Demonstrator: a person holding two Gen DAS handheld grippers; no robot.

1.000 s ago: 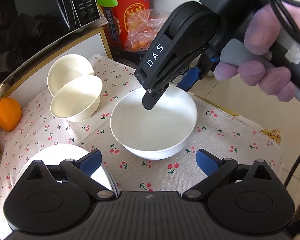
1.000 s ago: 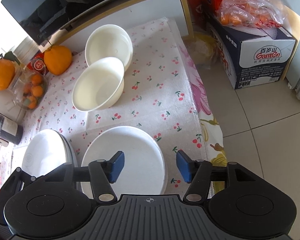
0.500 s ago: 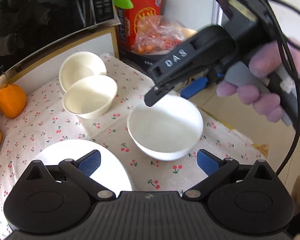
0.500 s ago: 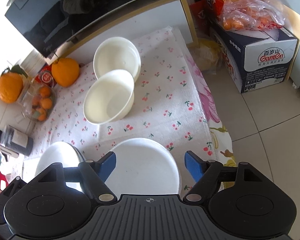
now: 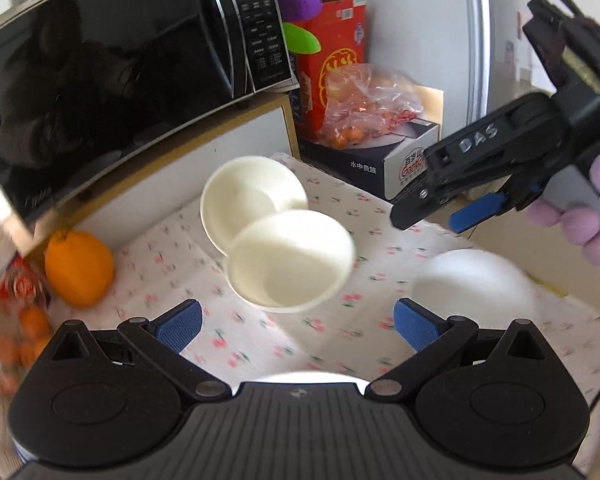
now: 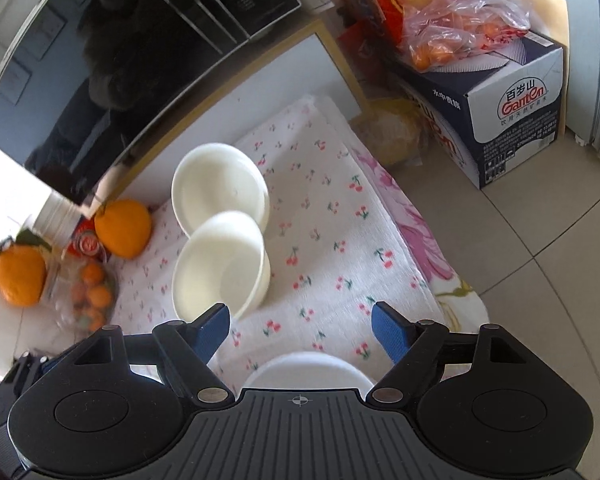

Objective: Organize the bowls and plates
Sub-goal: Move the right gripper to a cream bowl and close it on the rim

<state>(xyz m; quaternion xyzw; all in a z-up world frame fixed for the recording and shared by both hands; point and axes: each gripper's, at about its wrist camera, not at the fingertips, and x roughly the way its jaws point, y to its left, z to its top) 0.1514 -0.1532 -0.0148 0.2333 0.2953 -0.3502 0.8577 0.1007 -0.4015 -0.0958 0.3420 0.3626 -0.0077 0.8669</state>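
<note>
Two cream bowls overlap on the cherry-print cloth: the near one leans on the far one; both also show in the right wrist view, near and far. A white bowl sits at the right, and only its rim shows in the right wrist view. A white plate edge peeks above my left gripper's body. My left gripper is open and empty, facing the near cream bowl. My right gripper is open and empty above the cloth; it also shows in the left wrist view.
A black microwave on a cabinet stands behind the bowls. A large orange and a bag of small oranges lie at the left. A Ganten box with bagged fruit sits on the tiled floor at the right.
Both grippers have drawn back and swung toward the cream bowls. The white bowl has slid to the right in the left wrist view and almost out of the right wrist view.
</note>
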